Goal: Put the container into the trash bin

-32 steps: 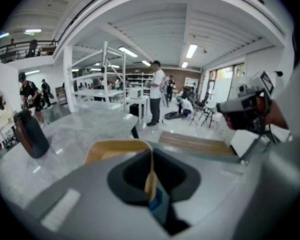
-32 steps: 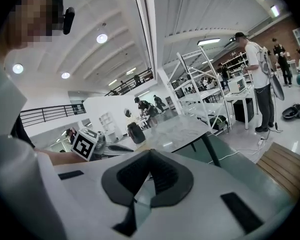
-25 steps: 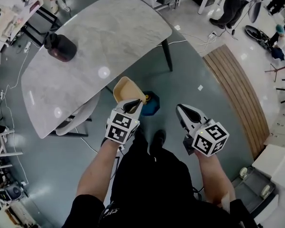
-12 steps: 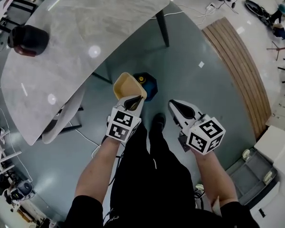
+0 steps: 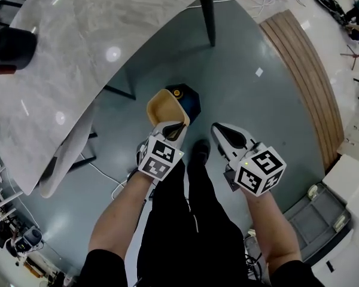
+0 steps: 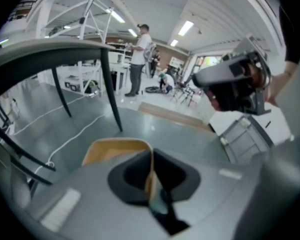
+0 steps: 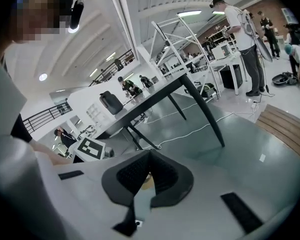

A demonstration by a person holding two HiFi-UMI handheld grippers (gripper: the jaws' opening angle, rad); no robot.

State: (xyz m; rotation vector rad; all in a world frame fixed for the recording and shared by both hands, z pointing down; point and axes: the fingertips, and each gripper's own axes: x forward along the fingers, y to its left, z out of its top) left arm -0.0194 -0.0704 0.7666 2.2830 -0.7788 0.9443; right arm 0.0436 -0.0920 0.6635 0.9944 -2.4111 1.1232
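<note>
A grey-green floor (image 5: 257, 76) is seen across most of the head view, and a pale marbled surface (image 5: 78, 46) is spread over its upper left part. A curved wooden strip (image 5: 305, 70) is laid into the floor at the right. The person's legs (image 5: 185, 232), clad in black, are seen at the bottom, with one dark shoe (image 5: 198, 151) set on the floor between the two tools.

The left claw (image 5: 175, 126) is held out in front of the legs, and its jaws are pinched on the thin wall of a tan container (image 5: 163, 106). In the left gripper view (image 6: 151, 156) that wall is seen edge-on between the two dark pads, and the rest of the container (image 6: 115, 148) is carried beyond the tips with its open side up. The container is held in the air off the near edge of the surface, and in the head view it partly overlaps the left side of a dark blue trash bin (image 5: 190, 97) that is stood on the floor below.

The right claw (image 5: 218, 130) is held just beside the left one, and its jaws (image 7: 149, 156) are pressed together with nothing gripped.

A dark jar (image 5: 9, 46) is stood on the surface toward its left side. A white cable (image 5: 102, 172) is trailed over the floor below the near edge of the surface.
</note>
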